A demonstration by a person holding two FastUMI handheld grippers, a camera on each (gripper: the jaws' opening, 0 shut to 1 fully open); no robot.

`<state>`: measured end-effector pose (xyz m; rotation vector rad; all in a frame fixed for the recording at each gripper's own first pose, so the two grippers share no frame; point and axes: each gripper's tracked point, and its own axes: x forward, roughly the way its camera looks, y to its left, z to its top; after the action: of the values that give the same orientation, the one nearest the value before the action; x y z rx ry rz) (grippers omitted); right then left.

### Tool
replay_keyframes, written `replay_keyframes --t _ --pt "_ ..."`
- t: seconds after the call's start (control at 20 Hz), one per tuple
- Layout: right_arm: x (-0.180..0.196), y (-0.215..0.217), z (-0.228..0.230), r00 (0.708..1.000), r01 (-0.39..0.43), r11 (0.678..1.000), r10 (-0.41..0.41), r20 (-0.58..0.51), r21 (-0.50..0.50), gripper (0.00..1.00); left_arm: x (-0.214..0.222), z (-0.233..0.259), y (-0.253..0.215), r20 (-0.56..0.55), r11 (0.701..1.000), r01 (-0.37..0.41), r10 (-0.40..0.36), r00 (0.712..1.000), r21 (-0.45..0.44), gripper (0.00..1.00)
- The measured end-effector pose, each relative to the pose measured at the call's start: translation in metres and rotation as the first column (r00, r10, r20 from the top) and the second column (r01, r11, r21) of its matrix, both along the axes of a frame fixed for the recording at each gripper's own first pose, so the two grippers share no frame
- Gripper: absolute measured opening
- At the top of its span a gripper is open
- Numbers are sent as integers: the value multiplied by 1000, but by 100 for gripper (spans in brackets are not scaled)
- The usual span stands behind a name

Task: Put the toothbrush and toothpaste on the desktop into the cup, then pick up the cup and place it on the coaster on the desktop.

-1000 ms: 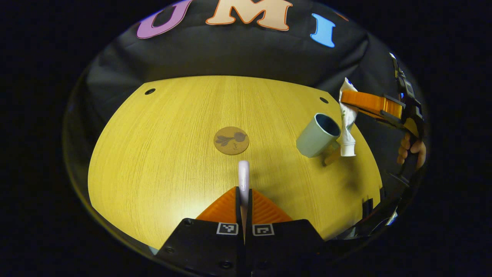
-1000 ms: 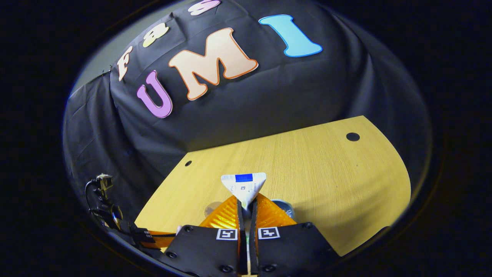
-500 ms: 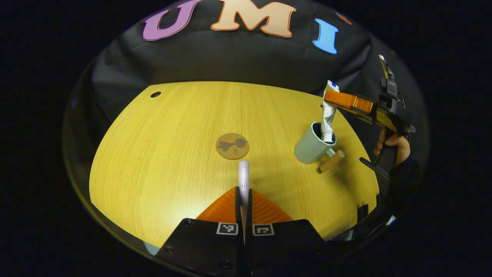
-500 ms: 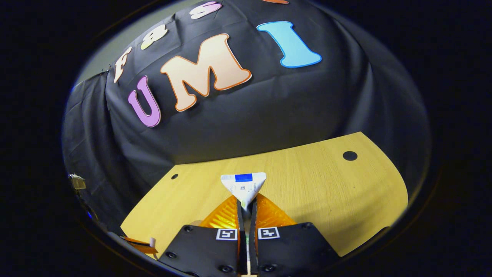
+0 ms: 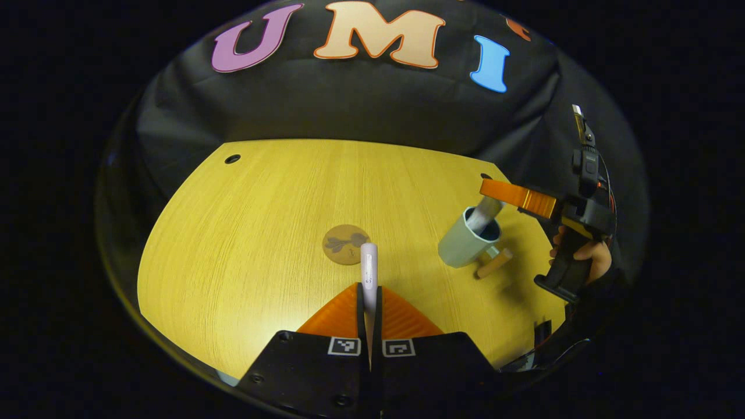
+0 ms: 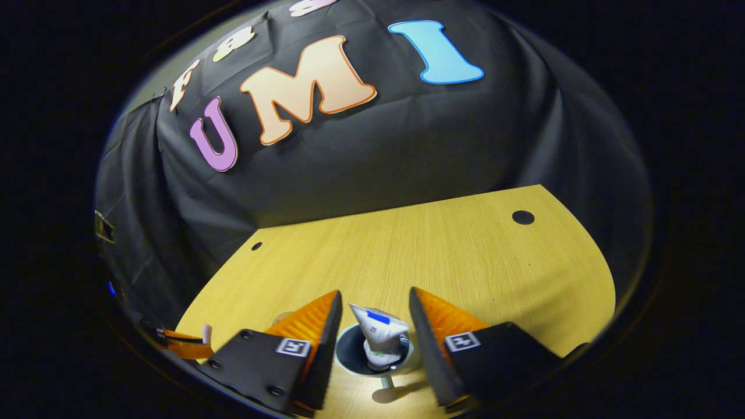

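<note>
My left gripper (image 5: 369,289) is shut on a white toothbrush (image 5: 368,265), which sticks forward over the wooden desktop (image 5: 256,221). Just past its tip lies the round brown coaster (image 5: 345,244). To the right stands the pale green cup (image 5: 461,245) with a wooden handle (image 5: 495,263). The toothpaste tube (image 5: 486,210) stands in the cup. In the right gripper view my right gripper (image 6: 375,293) is open just above the cup (image 6: 349,356), a finger on each side of the toothpaste (image 6: 381,333) and apart from it.
A hand (image 5: 585,256) holds the right gripper (image 5: 488,188) at the desktop's right edge. The left gripper (image 6: 186,349) with the toothbrush tip (image 6: 205,333) shows low at the left of the right gripper view. The desktop (image 6: 465,250) has small round holes near its far corners.
The right gripper lowered the toothpaste into the cup, then opened and let it go. The left gripper stayed shut on the toothbrush and drifted slightly.
</note>
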<state>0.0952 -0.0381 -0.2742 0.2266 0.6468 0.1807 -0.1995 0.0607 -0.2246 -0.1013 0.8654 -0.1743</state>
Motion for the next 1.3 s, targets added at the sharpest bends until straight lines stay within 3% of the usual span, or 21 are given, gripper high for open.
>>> replay_keyframes --t 0.1,0.15,0.2,0.25,0.55,0.65,0.7,0.85,1.1,1.3 --pt "-4 -8 7 1000 15 1000 -15 12 9 95 25 -3 -16 22 1000 21 -21 1000 -11 0" --pt "-8 -13 13 1000 23 1000 -24 19 18 99 38 -4 -23 31 999 31 -31 999 -17 0" --pt "-11 -18 20 999 33 999 -34 28 25 95 51 -5 -29 50 999 43 -42 998 -26 0" --pt "-14 -24 25 998 46 998 -47 36 32 99 62 -5 -35 65 998 55 -52 997 -39 0" --pt "-44 -66 35 993 113 993 -115 23 45 98 139 3 -58 169 986 117 -96 981 -116 0" --pt "-55 -77 34 991 131 990 -132 12 45 94 158 4 -74 186 984 130 -106 977 -124 0" --pt "-61 -82 34 990 139 989 -140 8 41 99 162 6 -84 195 982 136 -109 975 -132 0" --pt "-74 -97 34 987 163 986 -163 -3 37 99 181 12 -115 223 969 157 -113 968 -192 0" --pt "-91 -119 35 982 190 981 -190 -20 28 99 216 15 -150 290 948 133 -45 956 -289 0" --pt "-99 -132 32 977 209 978 -208 -39 18 99 238 -8 -149 268 944 56 35 963 -325 0"
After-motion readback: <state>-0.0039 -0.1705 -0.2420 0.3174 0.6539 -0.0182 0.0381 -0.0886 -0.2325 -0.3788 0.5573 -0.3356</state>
